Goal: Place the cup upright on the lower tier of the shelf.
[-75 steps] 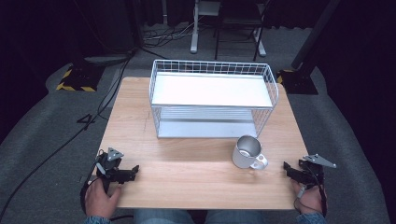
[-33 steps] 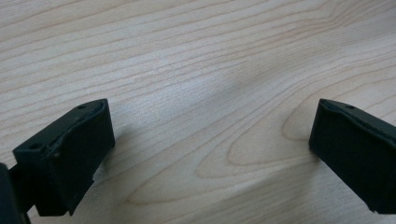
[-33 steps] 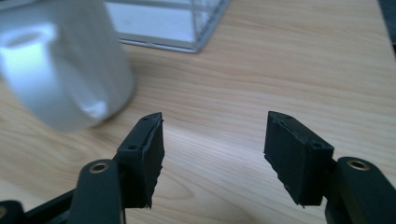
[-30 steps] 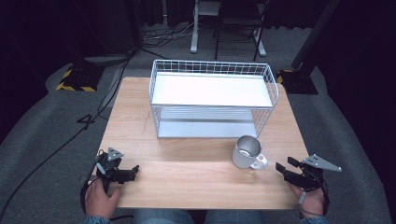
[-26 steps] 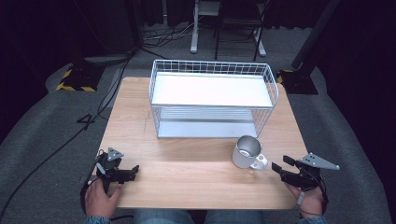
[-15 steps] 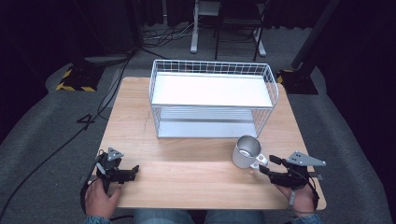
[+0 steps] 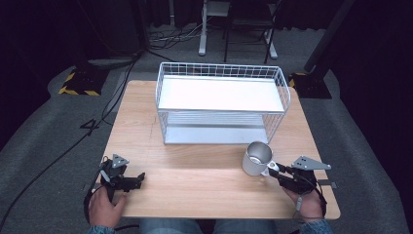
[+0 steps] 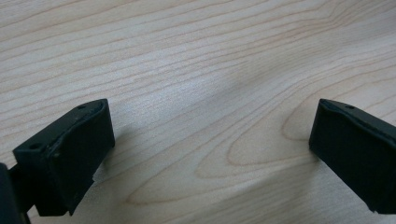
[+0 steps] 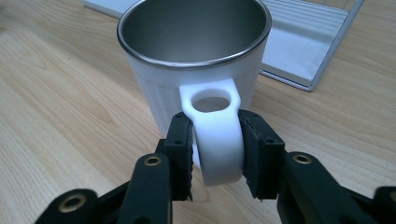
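Two seconds ago my right gripper (image 9: 215,148) sat off by the table edge, now it's clamped on the mug (image 9: 196,60) handle so lifting looks next, while my left gripper (image 8: 210,154) idles wide open.

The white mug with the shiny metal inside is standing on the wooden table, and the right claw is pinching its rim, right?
Not quite. The right claw is pinching the white handle, not the rim; the right gripper view shows its jaws pressed on both sides of the handle. The rest holds: the white mug with the shiny metal inside is standing on the wooden table.
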`<state>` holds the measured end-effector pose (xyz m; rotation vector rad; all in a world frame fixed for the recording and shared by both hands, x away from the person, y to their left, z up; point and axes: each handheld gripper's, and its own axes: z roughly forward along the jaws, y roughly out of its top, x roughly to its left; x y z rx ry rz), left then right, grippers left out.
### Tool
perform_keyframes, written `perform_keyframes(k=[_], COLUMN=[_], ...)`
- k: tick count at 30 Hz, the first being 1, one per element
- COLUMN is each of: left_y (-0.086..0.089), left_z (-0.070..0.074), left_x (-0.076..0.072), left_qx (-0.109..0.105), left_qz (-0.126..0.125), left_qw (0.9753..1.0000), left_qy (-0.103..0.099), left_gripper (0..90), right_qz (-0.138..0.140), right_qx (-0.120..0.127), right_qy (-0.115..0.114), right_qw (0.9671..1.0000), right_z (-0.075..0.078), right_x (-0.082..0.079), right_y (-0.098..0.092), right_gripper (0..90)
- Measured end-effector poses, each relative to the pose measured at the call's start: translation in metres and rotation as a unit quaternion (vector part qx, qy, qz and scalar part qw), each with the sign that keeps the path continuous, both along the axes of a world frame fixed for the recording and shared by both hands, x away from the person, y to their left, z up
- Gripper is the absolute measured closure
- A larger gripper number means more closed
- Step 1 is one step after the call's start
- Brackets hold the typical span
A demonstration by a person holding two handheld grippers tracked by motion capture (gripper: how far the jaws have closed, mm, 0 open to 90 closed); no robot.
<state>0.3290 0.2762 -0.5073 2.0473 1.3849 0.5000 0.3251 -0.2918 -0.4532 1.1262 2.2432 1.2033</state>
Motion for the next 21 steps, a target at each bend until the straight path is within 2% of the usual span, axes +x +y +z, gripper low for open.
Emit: perform_keyframes(k=[8, 21], left_y=[0.0, 0.0], left_z=[0.0, 0.0], left_x=[0.0, 0.0], left_qx=[0.0, 0.0], left_qz=[0.0, 0.0], left_qw=[1.0, 1.0], left_qy=[0.0, 0.0], left_gripper=[0.4, 0.4], right_qz=[0.01, -0.009], right_qx=[-0.021, 0.008], right_qy=[-0.022, -0.057], right_qw=[0.9995, 0.9983], right_z=[0.001, 0.012], right_x=[-0.005, -0.006], right_y=[0.006, 0.009], right_gripper=[71.0, 71.4])
